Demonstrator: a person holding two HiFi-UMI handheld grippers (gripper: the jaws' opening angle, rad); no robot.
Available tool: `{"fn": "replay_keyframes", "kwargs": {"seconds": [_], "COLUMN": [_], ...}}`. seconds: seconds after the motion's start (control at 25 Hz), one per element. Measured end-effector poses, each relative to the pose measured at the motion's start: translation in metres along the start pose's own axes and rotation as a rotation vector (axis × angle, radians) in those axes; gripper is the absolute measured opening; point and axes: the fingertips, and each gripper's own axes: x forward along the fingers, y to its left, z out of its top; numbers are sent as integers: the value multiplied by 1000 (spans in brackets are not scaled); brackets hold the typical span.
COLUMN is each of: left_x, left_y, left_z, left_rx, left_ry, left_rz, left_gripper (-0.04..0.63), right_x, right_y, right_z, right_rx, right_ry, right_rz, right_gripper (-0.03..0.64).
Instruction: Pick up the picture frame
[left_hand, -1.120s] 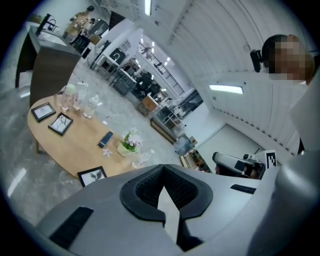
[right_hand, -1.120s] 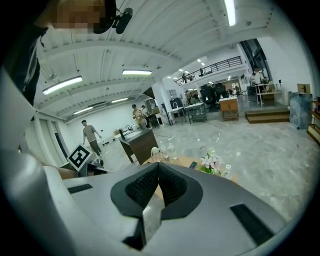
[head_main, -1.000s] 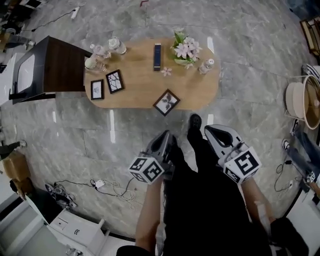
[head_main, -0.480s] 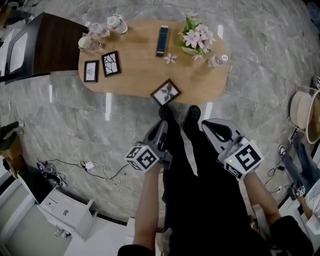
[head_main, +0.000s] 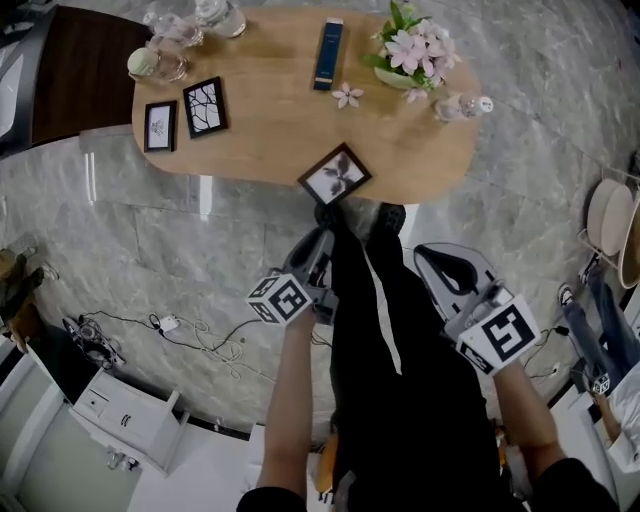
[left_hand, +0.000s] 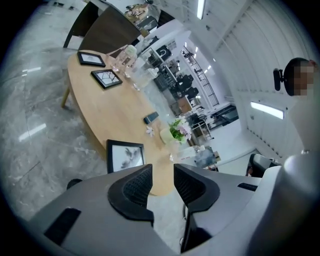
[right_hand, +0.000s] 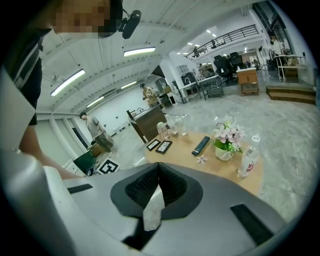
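The nearest picture frame (head_main: 336, 175), black with a leaf print, lies at the near edge of the oval wooden table (head_main: 270, 140); it also shows in the left gripper view (left_hand: 125, 155). Two smaller black frames (head_main: 159, 125) (head_main: 204, 106) lie at the table's left end. My left gripper (head_main: 318, 250) hangs short of the table over the floor; its jaws are opening with nothing between them (left_hand: 162, 172). My right gripper (head_main: 450, 265) is lower right, its jaws shut and empty (right_hand: 158, 170).
On the table stand a flower pot (head_main: 415, 48), a bottle (head_main: 465, 105), a dark flat remote-like bar (head_main: 329, 40) and glassware (head_main: 170, 50). A dark cabinet (head_main: 80, 70) adjoins the table's left end. Cables (head_main: 190, 335) lie on the marble floor.
The table has drawn closer and slid toward the top of the head view. Both grippers have sunk lower beside the person's legs.
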Motion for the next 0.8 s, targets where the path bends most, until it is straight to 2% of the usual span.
{"fn": "replay_keyframes", "kwargs": {"seconds": [0.28, 0.52, 0.68, 0.8], "left_x": [30, 57, 75, 87], "left_y": [67, 109, 130, 138], "left_z": [-21, -29, -36, -39], "left_rx": [48, -21, -27, -49], "left_ry": [61, 76, 102, 122], "left_rz": [9, 9, 23, 5], "left_gripper": [224, 302, 313, 316], "right_x": [31, 53, 63, 69], "right_y": [7, 12, 8, 6], "right_z": [-23, -36, -40, -46], "right_rx": [31, 46, 61, 78], "right_ry": [30, 59, 61, 73], "right_rz": [2, 10, -8, -26], "right_gripper": [12, 12, 12, 12]}}
